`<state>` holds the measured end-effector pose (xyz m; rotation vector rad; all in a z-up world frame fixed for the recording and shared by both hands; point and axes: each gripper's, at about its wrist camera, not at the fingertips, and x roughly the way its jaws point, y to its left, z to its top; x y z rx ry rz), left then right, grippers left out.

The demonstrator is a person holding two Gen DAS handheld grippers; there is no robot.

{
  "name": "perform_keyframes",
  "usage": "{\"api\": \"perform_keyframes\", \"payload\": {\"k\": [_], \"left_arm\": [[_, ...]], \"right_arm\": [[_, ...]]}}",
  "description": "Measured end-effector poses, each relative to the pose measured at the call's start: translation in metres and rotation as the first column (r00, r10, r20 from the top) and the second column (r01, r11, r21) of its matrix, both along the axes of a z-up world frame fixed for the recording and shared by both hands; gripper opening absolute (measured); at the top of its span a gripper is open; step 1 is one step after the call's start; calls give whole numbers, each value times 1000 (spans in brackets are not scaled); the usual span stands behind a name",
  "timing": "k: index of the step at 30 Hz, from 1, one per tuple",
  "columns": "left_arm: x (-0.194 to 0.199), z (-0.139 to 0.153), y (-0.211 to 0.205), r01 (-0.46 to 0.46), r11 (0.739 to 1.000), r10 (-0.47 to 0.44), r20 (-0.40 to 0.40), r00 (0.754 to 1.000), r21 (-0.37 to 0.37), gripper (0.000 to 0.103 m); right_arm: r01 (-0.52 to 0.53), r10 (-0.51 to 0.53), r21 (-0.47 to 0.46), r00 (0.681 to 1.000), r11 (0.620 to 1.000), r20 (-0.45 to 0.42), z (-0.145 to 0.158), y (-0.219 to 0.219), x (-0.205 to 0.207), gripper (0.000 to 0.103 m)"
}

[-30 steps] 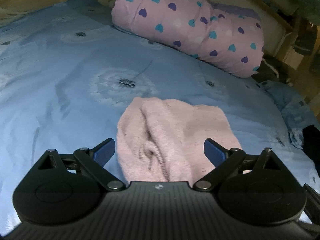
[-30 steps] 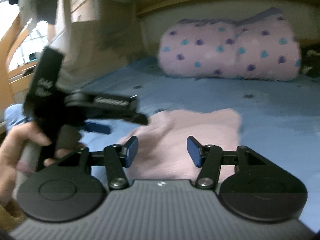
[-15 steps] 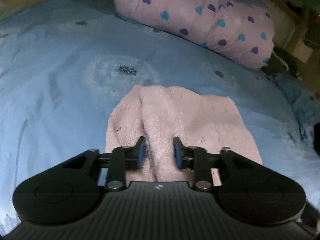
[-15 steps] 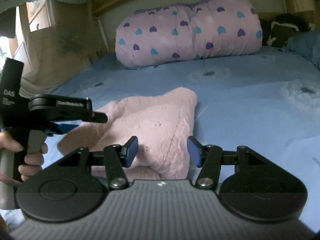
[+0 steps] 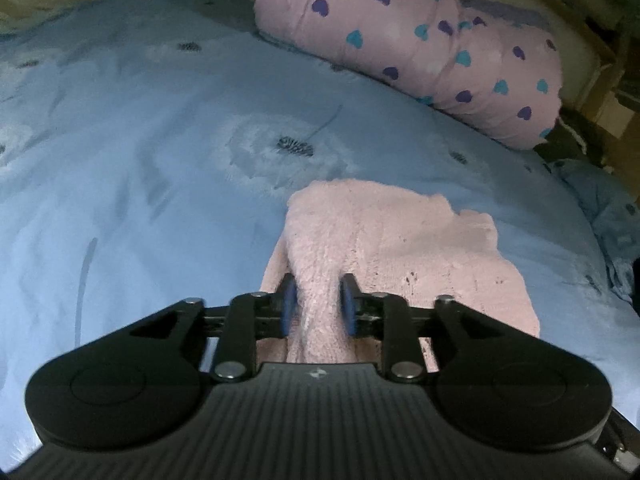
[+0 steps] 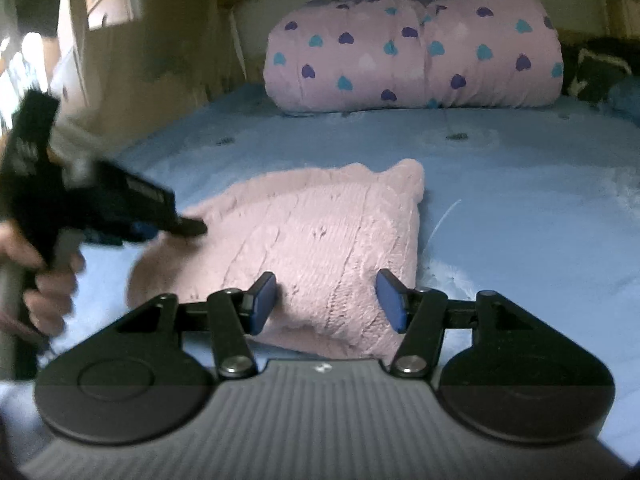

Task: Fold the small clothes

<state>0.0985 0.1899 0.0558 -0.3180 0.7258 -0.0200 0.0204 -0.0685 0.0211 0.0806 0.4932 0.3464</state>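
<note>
A small pink knitted garment [image 5: 400, 248] lies partly folded on the blue bedsheet [image 5: 140, 160]. My left gripper [image 5: 317, 306] is shut on a raised fold of the garment at its near left edge. In the right wrist view the same garment [image 6: 320, 232] lies in front of my right gripper [image 6: 326, 300], which is open with its blue pads on either side of the near edge. The left gripper [image 6: 176, 226] shows there at the garment's left side, held by a hand.
A rolled pink duvet with blue and purple hearts [image 5: 420, 48] lies across the head of the bed, also in the right wrist view [image 6: 416, 44]. Dark clothes and crumpled blue fabric [image 5: 600, 200] sit at the right edge. A wooden frame [image 6: 120, 60] stands on the left.
My left gripper went from wide open to shut on a fold of the pink garment. My right gripper stayed open and moved closer to the garment's near edge.
</note>
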Motion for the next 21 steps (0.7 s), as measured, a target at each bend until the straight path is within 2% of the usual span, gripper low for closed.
{"api": "perform_keyframes", "payload": {"k": [1, 4, 6, 9, 11, 12, 13, 21], "left_arm": [[-1, 1, -1, -4, 1000, 4, 5, 1000, 7, 54], [-4, 2, -1, -17, 1000, 17, 12, 1000, 15, 76], [-6, 2, 0, -2, 1000, 3, 8, 1000, -2, 80], [-6, -1, 1, 32, 997, -33, -17, 999, -64, 81], [-3, -6, 0, 45, 993, -51, -44, 998, -109, 85], [-2, -8, 0, 52, 991, -60, -58, 997, -126, 86], [0, -11, 0, 54, 989, -64, -70, 995, -139, 87], [10, -25, -3, 47, 982, -71, -126, 990, -185, 88]], "right_arm": [[0, 0, -15, 1000, 1000, 7, -1, 1, -2, 58], [-14, 14, -23, 1000, 1000, -3, 2, -1, -3, 58], [-25, 25, -16, 1000, 1000, -15, 5, -6, -2, 58], [-14, 16, 48, 999, 999, -31, 12, -18, 3, 58], [14, -10, 102, 999, 995, -45, 16, -28, 8, 72], [31, -25, 130, 999, 991, -48, 18, -33, 11, 81], [47, -40, 158, 998, 986, -48, 19, -38, 15, 83], [45, 7, 251, 979, 967, -203, 3, -49, 60, 83]]}}
